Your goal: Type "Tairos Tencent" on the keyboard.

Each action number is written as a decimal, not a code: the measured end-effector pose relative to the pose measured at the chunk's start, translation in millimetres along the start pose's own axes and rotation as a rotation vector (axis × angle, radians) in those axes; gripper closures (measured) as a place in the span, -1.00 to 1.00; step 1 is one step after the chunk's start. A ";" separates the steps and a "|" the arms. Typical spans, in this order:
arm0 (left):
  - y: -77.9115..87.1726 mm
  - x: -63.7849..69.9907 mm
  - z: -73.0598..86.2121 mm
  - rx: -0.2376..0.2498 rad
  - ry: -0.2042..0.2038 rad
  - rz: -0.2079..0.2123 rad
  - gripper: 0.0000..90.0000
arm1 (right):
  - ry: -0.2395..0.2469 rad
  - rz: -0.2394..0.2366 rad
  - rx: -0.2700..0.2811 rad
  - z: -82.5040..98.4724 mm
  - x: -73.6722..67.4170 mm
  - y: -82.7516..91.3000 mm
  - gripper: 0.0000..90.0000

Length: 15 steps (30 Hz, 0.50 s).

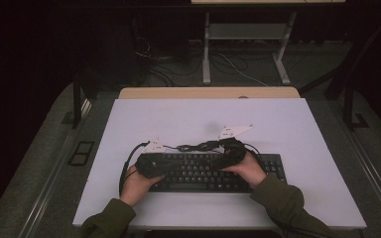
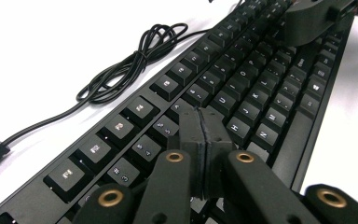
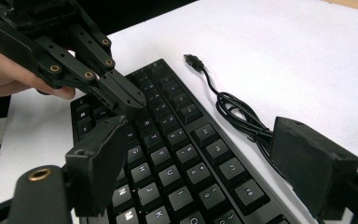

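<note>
The flat black plastic keyboard (image 1: 213,172) lies near the front of the matte white table (image 1: 297,129), its glossy cable (image 2: 130,65) looped behind. The left gripper (image 2: 204,122), clenched empty, pokes at the upper letter keys: likely a key-pressing step. The right gripper (image 3: 205,154) hovers spread wide; next comes a gentle, straight downward press
</note>
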<state>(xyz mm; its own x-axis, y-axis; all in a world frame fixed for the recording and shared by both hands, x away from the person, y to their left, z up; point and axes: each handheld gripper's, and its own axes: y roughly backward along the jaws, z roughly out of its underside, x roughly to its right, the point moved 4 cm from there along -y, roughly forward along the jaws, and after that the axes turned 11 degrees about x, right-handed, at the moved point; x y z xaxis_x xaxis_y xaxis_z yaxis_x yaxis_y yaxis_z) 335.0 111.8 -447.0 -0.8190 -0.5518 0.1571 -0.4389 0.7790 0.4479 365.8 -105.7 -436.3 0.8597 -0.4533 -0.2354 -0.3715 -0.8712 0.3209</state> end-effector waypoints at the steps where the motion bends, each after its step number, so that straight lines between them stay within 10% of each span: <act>1: 1.0 0.3 -0.1 0.005 0.004 -0.003 0.93 | 0.005 0.001 0.000 0.4 0.2 0.0 -0.58; 15: 15.6 -2.1 1.8 0.038 0.024 -0.004 0.63 | 0.009 0.001 -0.003 2.4 -1.3 -0.6 -0.58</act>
<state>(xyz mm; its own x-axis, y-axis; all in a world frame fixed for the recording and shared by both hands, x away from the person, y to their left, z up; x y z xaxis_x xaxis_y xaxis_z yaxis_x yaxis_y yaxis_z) 329.2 125.6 -441.9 -0.8084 -0.5616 0.1763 -0.4563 0.7872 0.4150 364.1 -105.0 -438.4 0.8625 -0.4524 -0.2266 -0.3713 -0.8702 0.3239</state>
